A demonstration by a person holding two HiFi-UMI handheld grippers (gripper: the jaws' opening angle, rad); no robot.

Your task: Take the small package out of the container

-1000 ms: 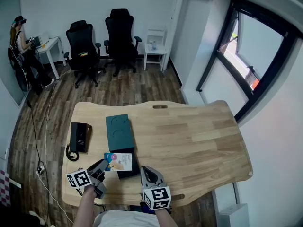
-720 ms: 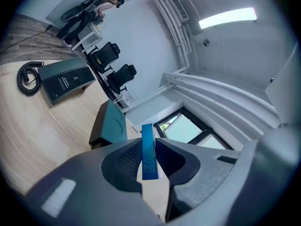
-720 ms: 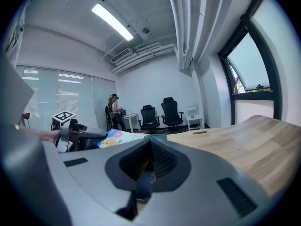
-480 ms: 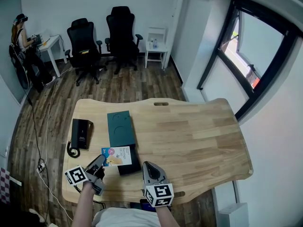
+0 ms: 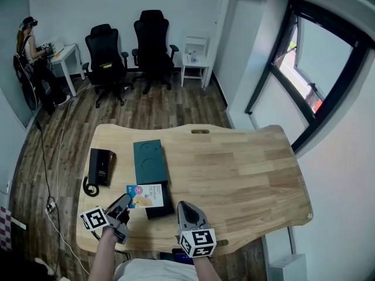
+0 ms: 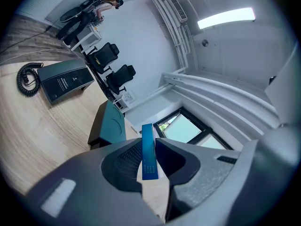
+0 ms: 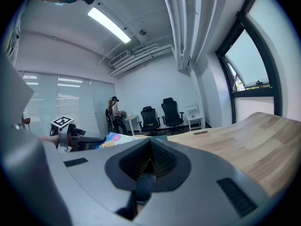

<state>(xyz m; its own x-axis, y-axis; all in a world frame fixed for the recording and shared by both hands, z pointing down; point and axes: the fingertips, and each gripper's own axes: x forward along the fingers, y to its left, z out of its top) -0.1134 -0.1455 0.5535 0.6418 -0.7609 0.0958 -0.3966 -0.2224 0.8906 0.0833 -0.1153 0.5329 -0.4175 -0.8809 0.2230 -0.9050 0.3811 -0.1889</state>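
At the table's point(image 5: 246, 174) near edge, the right gripper point(image 5: 183, 206) has its jaws together with nothing between them. Just to its left, the left gripper point(image 5: 125, 202) has its jaws clamped on one edge of the small package point(image 5: 147, 195), a flat, colourful card-like pack. The pack's other end reaches over the left side of the dark container point(image 5: 160, 207). A teal-topped box point(image 5: 149, 161) lies just beyond the container, and a black telephone point(image 5: 100, 168) lies left of that. Far off, two black office chairs point(image 5: 128, 48) stand on the wooden floor.
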